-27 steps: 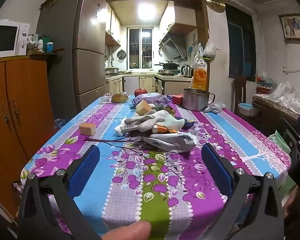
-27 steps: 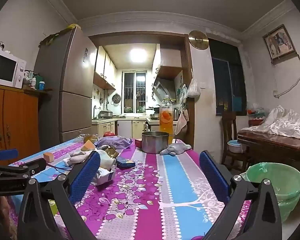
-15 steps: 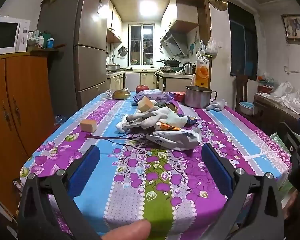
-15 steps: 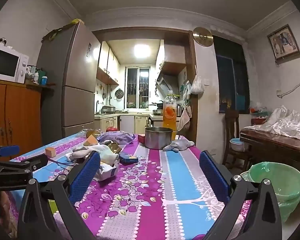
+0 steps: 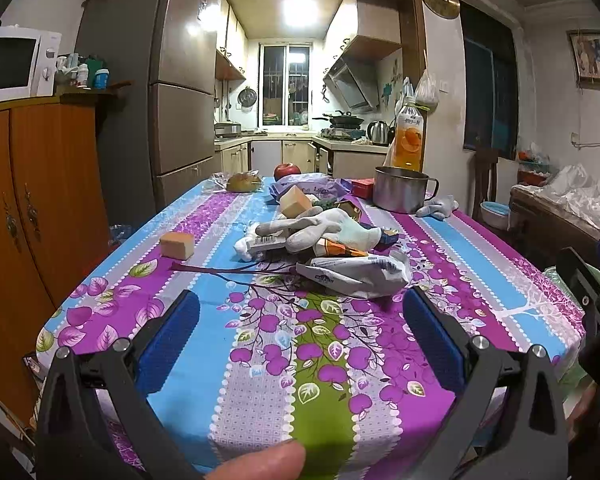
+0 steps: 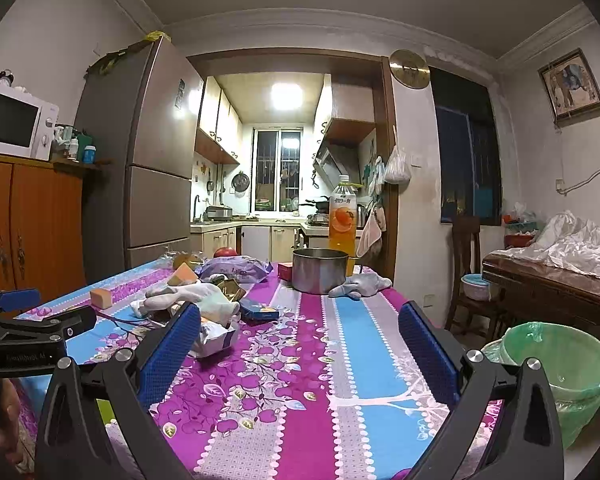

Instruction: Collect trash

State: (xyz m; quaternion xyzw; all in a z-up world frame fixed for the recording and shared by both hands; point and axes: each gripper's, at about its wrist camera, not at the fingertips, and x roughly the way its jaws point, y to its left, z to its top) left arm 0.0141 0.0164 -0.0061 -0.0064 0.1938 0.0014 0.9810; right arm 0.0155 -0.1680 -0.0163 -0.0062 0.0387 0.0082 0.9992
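Note:
A heap of trash lies mid-table: a crumpled white wrapper [image 5: 356,276] at the front, white gloves [image 5: 324,228] on top, an orange packet [image 5: 334,249] between them. My left gripper [image 5: 300,312] hangs open over the near table end, short of the wrapper, nothing between its blue pads. My right gripper [image 6: 298,320] is open and level at the table's right front; the wrapper [image 6: 214,338] shows just behind its left fingertip. A green-lined bin [image 6: 560,368] stands to the right of the table.
Two sponge blocks [image 5: 177,245] [image 5: 296,202], a purple bag [image 5: 308,186], an apple [image 5: 287,170], a steel pot [image 5: 400,194], a juice bottle [image 5: 409,138] and a grey glove [image 5: 438,206] sit on the flowered cloth [image 5: 324,360]. A wooden cabinet [image 5: 28,200] flanks the left.
Both views have shifted slightly: the table's contents sit a little higher in the left view and lower in the right view. Both grippers stay open.

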